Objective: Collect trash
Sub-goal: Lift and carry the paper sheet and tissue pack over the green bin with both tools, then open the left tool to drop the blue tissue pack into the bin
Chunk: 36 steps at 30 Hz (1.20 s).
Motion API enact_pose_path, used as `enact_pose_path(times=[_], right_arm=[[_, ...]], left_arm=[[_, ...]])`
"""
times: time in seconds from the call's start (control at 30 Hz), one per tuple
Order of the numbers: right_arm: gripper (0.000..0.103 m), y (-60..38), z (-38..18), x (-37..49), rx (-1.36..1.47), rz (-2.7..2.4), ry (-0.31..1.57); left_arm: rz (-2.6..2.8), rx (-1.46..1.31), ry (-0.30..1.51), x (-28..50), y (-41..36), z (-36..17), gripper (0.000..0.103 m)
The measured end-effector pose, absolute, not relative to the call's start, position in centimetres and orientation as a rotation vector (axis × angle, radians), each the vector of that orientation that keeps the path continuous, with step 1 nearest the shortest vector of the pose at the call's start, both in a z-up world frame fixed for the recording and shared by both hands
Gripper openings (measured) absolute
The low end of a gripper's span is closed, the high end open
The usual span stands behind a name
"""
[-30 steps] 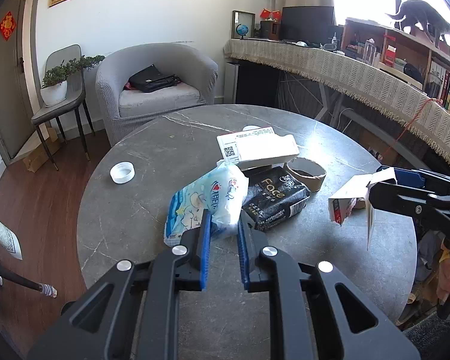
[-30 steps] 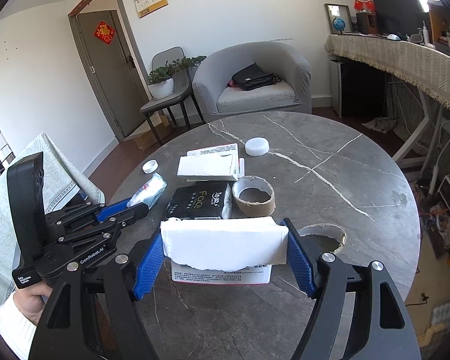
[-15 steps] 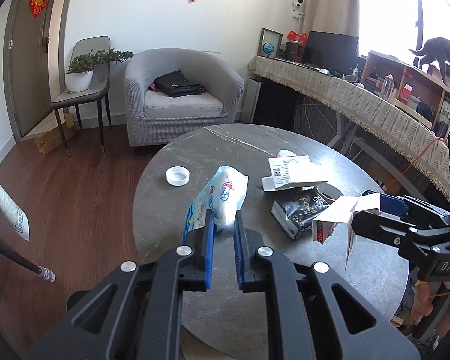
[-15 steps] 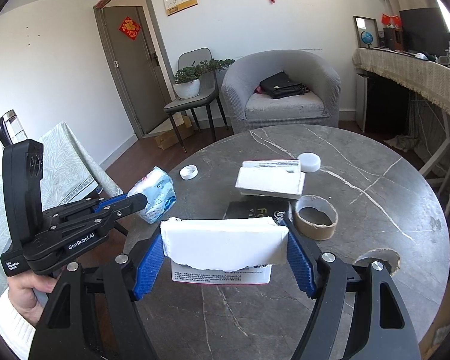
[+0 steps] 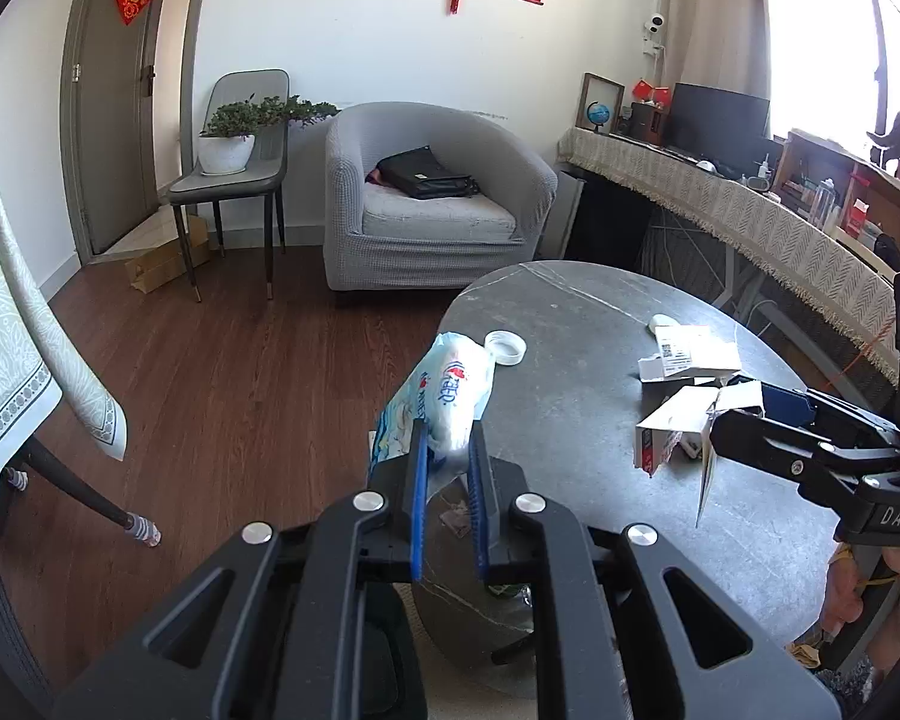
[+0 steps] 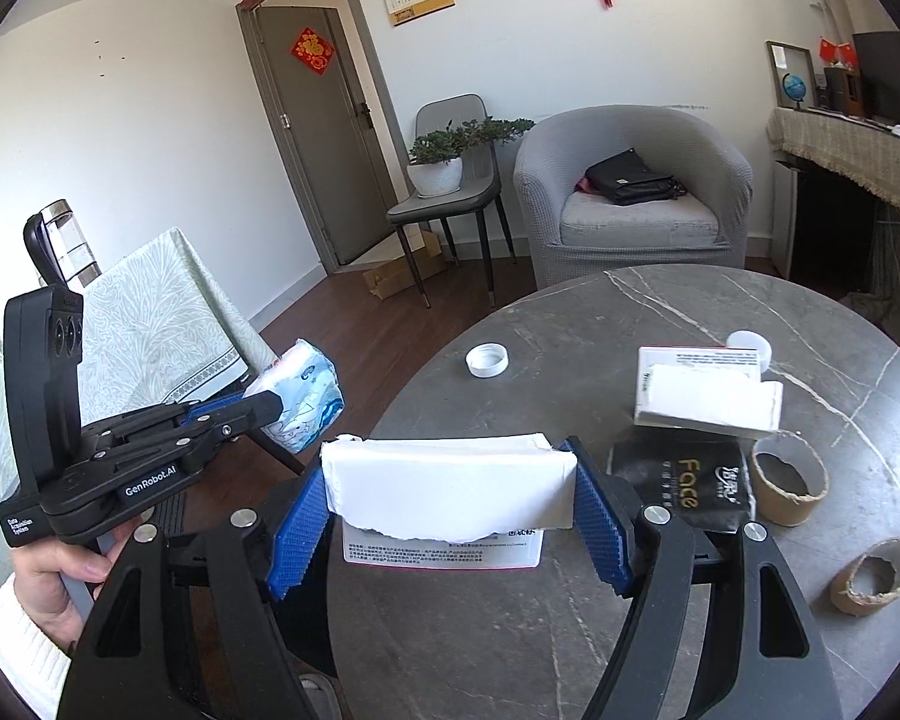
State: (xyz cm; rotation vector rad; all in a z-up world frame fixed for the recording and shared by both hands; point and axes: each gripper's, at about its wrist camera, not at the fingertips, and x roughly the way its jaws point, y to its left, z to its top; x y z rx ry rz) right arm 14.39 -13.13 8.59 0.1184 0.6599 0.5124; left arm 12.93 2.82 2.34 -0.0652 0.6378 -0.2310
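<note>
My left gripper (image 5: 445,456) is shut on a blue and white plastic tissue pack (image 5: 444,402) and holds it in the air past the round table's left edge; the pack also shows in the right wrist view (image 6: 303,396). My right gripper (image 6: 450,498) is shut on a torn white cardboard box (image 6: 450,489), held above the grey marble table (image 6: 570,630). That box also shows in the left wrist view (image 5: 684,429). On the table lie a white box (image 6: 705,396), a black "Face" packet (image 6: 681,483), two cardboard tape rings (image 6: 789,486) and two white lids (image 6: 487,360).
A table with a green patterned cloth (image 5: 12,324) stands left of the round table. A grey armchair (image 5: 432,204) with a black bag and a chair with a potted plant (image 5: 234,138) stand at the back. A long cloth-covered desk (image 5: 750,216) runs on the right.
My left gripper has lifted the tissue pack off the table and carried it left, past the table's edge. My right gripper has kept the torn box and drawn back slightly.
</note>
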Motion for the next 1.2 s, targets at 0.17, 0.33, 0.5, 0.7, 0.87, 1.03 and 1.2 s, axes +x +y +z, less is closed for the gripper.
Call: enact_pose_path(times=[0.17, 0.33, 0.5, 0.7, 0.87, 1.03, 1.2], right_arm=[[0.075, -10.6, 9.0, 14.6, 0.109, 0.548, 0.65], [0.075, -8.4, 9.0, 15.0, 0.101, 0.58, 0.652], [0.075, -5.8, 8.9, 15.2, 0.084, 0.611, 0.658], [0.075, -3.1, 8.8, 15.3, 0.067, 0.642, 0.665], [0.075, -1.4, 8.5, 15.5, 0.055, 0.658, 0.675], [0.075, 0.3, 7.9, 15.9, 0.045, 0.67, 0.693], [0.075, 1.7, 7.3, 16.1, 0.035, 0.68, 0.713]], left_arm=[[-0.198, -0.061, 0.655, 12.2, 5.0, 1.7, 0.013], [-0.164, -0.061, 0.692, 11.8, 7.2, 0.5, 0.013], [-0.133, -0.043, 0.738, 11.7, 9.1, -1.1, 0.013], [-0.117, -0.027, 0.801, 11.4, 10.8, -3.3, 0.013], [-0.119, -0.024, 0.874, 11.1, 12.0, -5.4, 0.013], [-0.121, -0.057, 0.949, 10.9, 13.8, -8.0, 0.013], [-0.102, -0.051, 1.016, 10.9, 15.1, -10.3, 0.013]])
